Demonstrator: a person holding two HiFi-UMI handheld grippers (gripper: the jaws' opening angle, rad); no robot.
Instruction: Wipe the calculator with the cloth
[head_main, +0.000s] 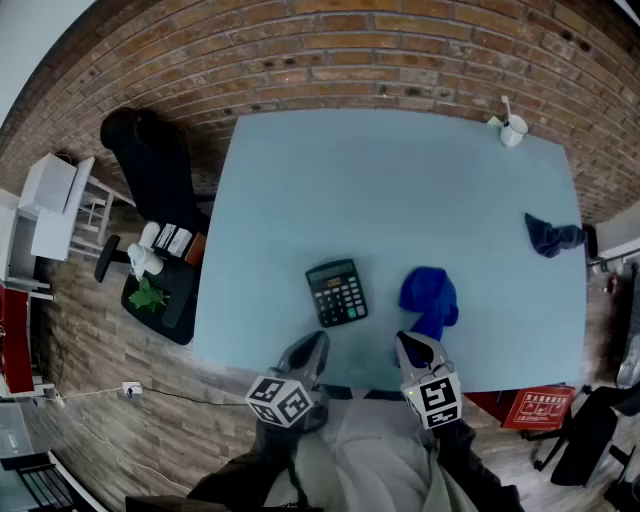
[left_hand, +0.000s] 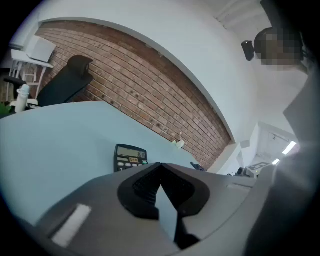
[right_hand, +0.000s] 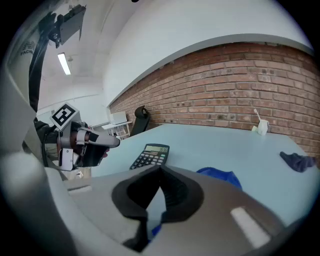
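Observation:
A black calculator (head_main: 336, 292) lies flat near the front of the pale blue table (head_main: 400, 190). A bright blue cloth (head_main: 430, 298) sits bunched just to its right. My left gripper (head_main: 318, 342) hovers at the table's front edge, just short of the calculator, jaws shut and empty. My right gripper (head_main: 408, 343) is also shut and empty, its tip close to the cloth's near end. The left gripper view shows the calculator (left_hand: 131, 156) beyond the shut jaws. In the right gripper view the calculator (right_hand: 151, 155) and the cloth (right_hand: 222, 177) lie ahead, with the left gripper (right_hand: 85, 142) at the left.
A dark blue rag (head_main: 552, 236) lies near the table's right edge. A white cup (head_main: 512, 130) stands at the far right corner. A black chair (head_main: 150, 170) and a low stand with bottles (head_main: 160, 265) are left of the table, against the brick wall.

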